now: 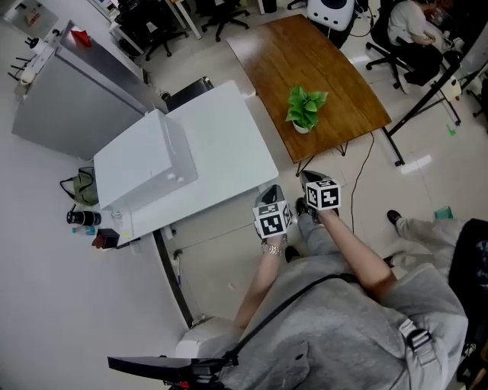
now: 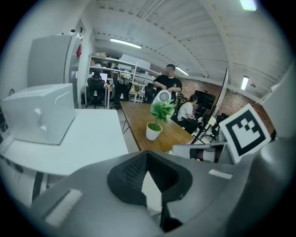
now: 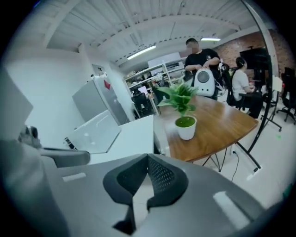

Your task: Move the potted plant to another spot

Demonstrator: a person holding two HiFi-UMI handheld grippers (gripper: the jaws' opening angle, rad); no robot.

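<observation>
Head view: potted plant (image 1: 306,109), pot mostly leaf-hidden, seemingly upright.

We're in an open office: pale floor (image 1: 53,305), wooden table (image 1: 305,53) beside a white table (image 1: 229,152) with a white box (image 1: 141,164) on it, grey cabinet (image 1: 69,107) at left, black office chairs (image 1: 225,14) beyond. White ribbed ceiling (image 2: 175,28), strip lights (image 2: 126,43) on, brick wall (image 3: 277,41) far end.

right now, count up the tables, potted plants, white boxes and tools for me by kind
tables: 2 (wooden table, white table)
potted plant: 1, on the wooden table
white box: 1, on the white table
tools: 2 (left tool, right tool)
total: 6
</observation>
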